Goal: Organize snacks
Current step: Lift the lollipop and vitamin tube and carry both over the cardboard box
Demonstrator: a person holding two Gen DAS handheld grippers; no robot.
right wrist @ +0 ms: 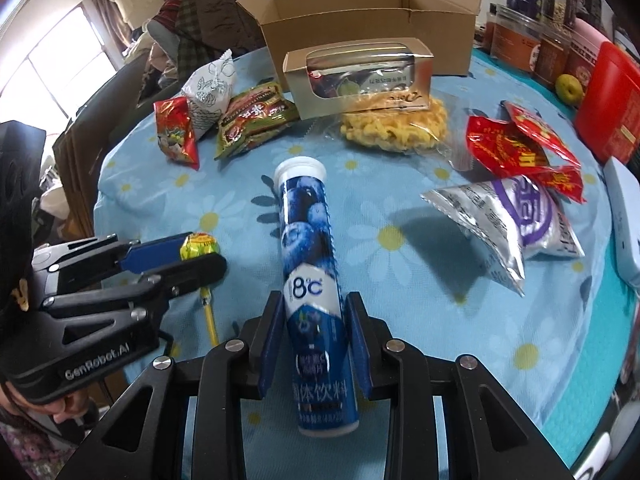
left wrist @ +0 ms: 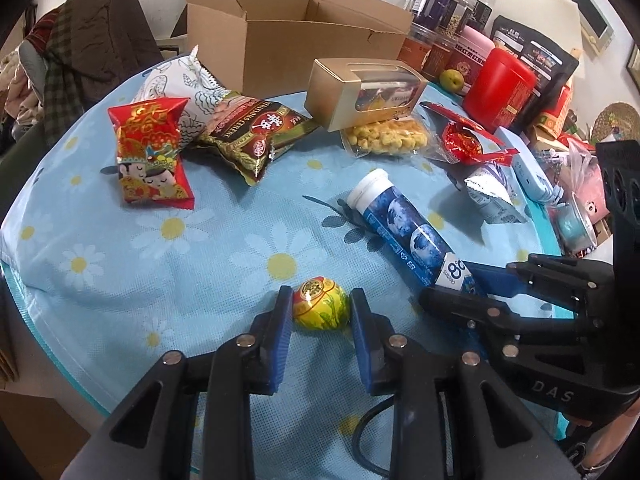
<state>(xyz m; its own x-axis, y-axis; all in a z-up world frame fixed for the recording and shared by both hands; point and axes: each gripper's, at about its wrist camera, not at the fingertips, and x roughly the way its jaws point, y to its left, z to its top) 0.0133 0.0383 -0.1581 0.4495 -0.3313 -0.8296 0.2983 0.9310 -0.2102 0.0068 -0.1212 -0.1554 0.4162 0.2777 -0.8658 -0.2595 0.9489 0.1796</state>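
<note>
Glossy foil lollipop wrapper, shiny plastic tube — matt woven tablecloth, plain cardboard box

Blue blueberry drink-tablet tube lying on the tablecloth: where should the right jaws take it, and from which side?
Grip the blue cylindrical tube with the white cap across its lower body, near the end opposite the cap. It lies flat, pointing away, so come in along its length from the near end; the right gripper already straddles it there.

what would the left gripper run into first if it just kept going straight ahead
The lollipop: its yellow wrapped head already sits between the left gripper's open fingers, so it would meet that at once. Beyond lies bare tablecloth, then probably the green snack bag, though depth is unclear.
</note>
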